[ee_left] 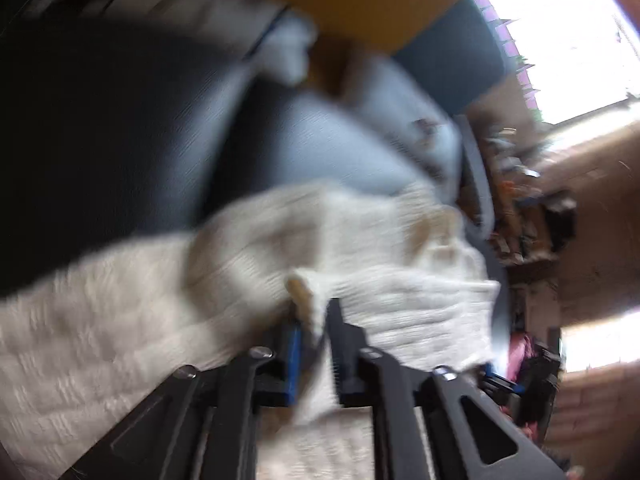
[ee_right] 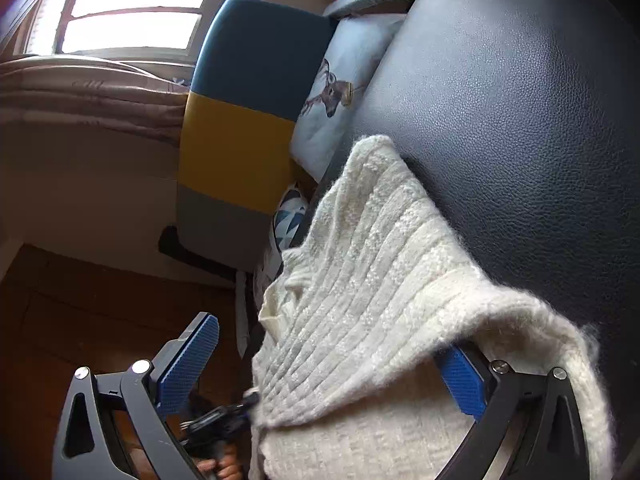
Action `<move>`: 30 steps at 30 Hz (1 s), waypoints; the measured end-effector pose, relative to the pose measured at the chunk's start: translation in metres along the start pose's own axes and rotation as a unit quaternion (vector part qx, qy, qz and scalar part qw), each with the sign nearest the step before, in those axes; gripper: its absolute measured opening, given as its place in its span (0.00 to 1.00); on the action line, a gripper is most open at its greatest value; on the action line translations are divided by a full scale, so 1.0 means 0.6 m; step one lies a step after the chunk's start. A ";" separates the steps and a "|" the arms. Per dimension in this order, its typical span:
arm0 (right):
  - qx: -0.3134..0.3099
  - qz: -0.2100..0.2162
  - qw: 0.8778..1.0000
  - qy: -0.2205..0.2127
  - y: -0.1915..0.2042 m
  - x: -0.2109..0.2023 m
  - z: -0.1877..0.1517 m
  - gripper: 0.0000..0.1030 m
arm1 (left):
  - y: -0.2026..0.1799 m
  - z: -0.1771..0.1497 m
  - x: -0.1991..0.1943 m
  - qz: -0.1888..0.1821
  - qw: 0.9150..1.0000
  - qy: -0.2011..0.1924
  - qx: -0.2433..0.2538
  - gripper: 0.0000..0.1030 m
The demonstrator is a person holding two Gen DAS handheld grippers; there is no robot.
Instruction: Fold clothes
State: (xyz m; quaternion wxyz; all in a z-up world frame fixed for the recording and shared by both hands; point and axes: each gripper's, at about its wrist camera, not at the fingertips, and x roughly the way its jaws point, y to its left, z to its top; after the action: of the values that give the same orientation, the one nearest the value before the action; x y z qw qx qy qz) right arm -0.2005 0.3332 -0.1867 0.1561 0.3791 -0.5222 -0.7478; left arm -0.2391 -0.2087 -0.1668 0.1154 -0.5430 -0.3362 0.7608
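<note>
Sweater (ee_right: 360,280), cream knit, lies over the front edge of the black seat (ee_right: 520,120), part hanging off toward the floor (ee_right: 80,300). My left gripper (ee_left: 312,320) is pinched tight on a ridge of knit; that view is blurred. My right gripper (ee_right: 332,356) gapes wide, one finger (ee_right: 464,376) tucked under a raised fold, gripping nothing. Risks: the heavy overhang could drag the sweater off the edge; loose knit may snag on the pads or slide out of a one-point pinch, skewing the fold.
</note>
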 end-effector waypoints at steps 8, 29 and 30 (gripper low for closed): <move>-0.078 0.009 0.997 0.015 0.051 -0.049 0.003 1.00 | -0.010 -0.031 -0.090 0.018 0.993 -0.112 0.008 0.15; -0.157 -0.106 0.982 0.019 0.061 0.049 0.054 0.58 | -0.147 -0.058 0.019 0.020 0.984 -0.079 0.161 0.15; -0.157 -0.110 0.981 0.018 0.066 0.056 0.061 0.58 | -0.155 -0.057 0.023 0.024 0.983 -0.073 0.168 0.15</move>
State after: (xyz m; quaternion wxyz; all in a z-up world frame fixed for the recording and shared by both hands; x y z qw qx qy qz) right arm -0.2561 0.3204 -0.1586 0.1396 0.4189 -0.3507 -0.8259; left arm -0.2313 -0.1184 -0.1241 0.1618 -0.4668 -0.1983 0.8465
